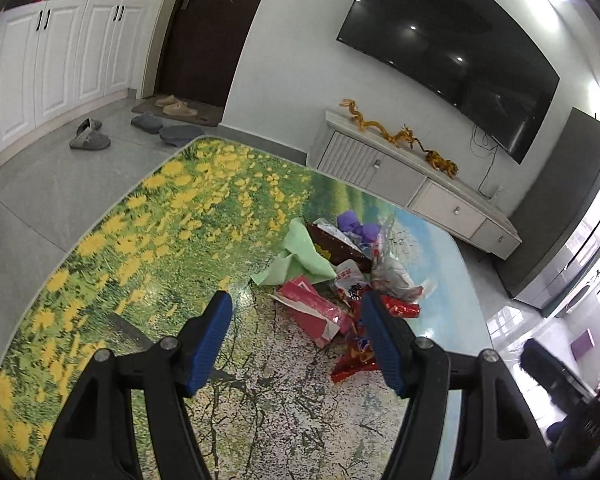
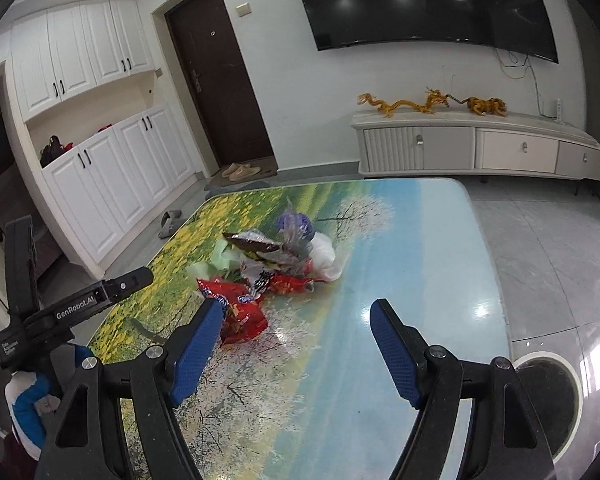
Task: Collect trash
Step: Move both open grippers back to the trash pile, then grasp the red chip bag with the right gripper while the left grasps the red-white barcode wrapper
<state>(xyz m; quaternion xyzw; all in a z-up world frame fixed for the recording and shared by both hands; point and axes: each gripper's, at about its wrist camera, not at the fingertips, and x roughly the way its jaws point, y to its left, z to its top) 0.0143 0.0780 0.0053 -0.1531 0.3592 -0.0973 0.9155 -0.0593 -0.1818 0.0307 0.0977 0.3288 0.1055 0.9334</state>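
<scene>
Both the left gripper [image 1: 296, 312] and right gripper [image 2: 296, 320] hang spread and empty just short of the heap of crumpled red, green and purple wrappers [image 1: 336, 276], poised for a first grab.

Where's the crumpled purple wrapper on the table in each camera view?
Left wrist view: crumpled purple wrapper at the trash pile's far end, right of centre.
Right wrist view: it tops the pile's far end, near centre.
Shared landmark: pale green cloth beside the pile.

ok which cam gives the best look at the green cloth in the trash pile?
Left wrist. The green cloth lies unfolded at the pile's left edge, mostly unobstructed. In the right wrist view only pale scraps of it show behind the wrappers.
</scene>
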